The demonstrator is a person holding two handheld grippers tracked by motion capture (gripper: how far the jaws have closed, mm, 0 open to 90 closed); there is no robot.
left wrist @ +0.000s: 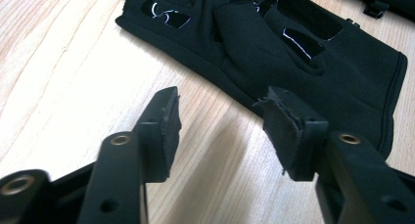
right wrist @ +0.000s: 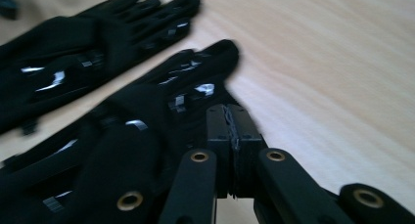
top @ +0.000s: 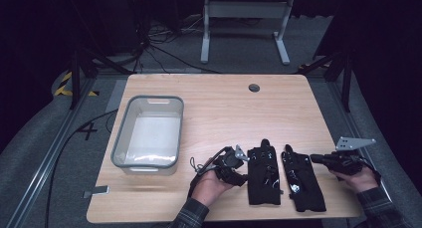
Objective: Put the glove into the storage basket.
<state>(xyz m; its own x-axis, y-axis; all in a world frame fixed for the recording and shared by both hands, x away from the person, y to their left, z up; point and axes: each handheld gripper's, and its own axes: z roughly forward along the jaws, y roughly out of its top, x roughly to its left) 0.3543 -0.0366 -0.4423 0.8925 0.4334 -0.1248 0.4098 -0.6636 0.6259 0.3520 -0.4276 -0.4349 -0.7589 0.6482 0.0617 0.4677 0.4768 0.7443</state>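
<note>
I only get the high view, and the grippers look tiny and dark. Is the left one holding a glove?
Observer: No. In the left gripper view, the left gripper has its fingers apart with bare table between them. The black glove lies just past the tips.
Operator: What about the right one?
Observer: The right gripper has its fingers pressed together with nothing between them. It sits beside the other black glove.
Operator: Are the gloves plain black?
Observer: Not quite. Up close, that glove has glossy strips that catch the light.
</note>
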